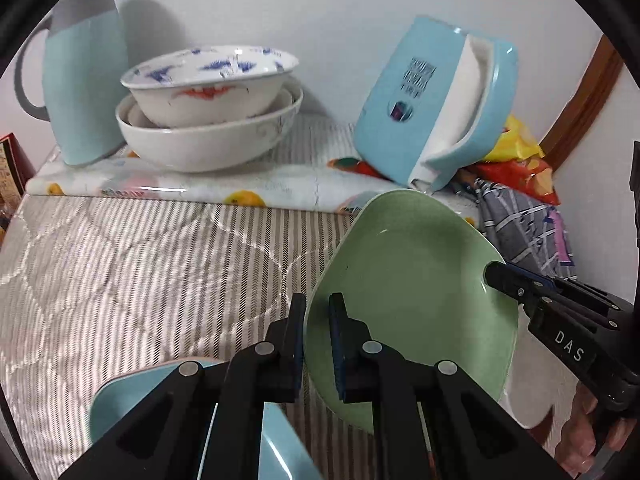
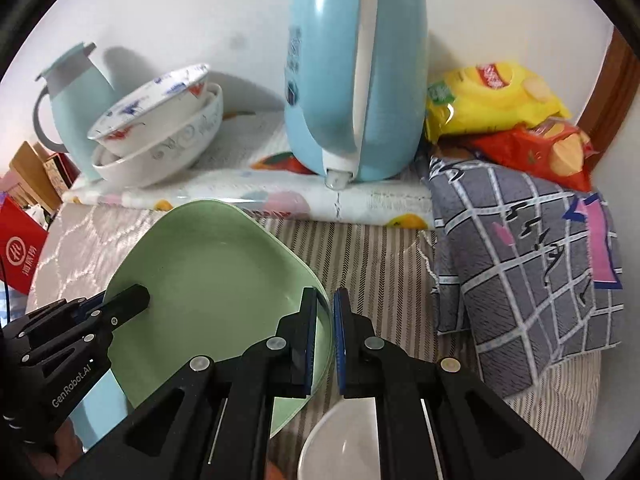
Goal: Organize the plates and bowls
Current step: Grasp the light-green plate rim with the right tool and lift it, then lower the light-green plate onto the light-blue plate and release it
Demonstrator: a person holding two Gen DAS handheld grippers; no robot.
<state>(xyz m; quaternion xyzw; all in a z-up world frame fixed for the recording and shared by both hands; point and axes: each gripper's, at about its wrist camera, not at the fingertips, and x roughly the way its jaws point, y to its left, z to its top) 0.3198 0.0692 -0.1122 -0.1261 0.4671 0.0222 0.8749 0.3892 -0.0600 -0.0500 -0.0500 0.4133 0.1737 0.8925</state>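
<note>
A green square plate is held tilted above the striped cloth, gripped on two sides. My left gripper is shut on its left rim. My right gripper is shut on its right rim; it also shows at the right in the left wrist view. The plate also shows in the right wrist view. A light blue plate lies below my left gripper. A white bowl lies below my right gripper. Stacked white patterned bowls stand at the back left.
A blue thermos jug stands by the stacked bowls on a fruit-print mat. A blue electric kettle stands at the back centre-right. Snack bags and a grey checked cloth lie at the right. A red box is at the left.
</note>
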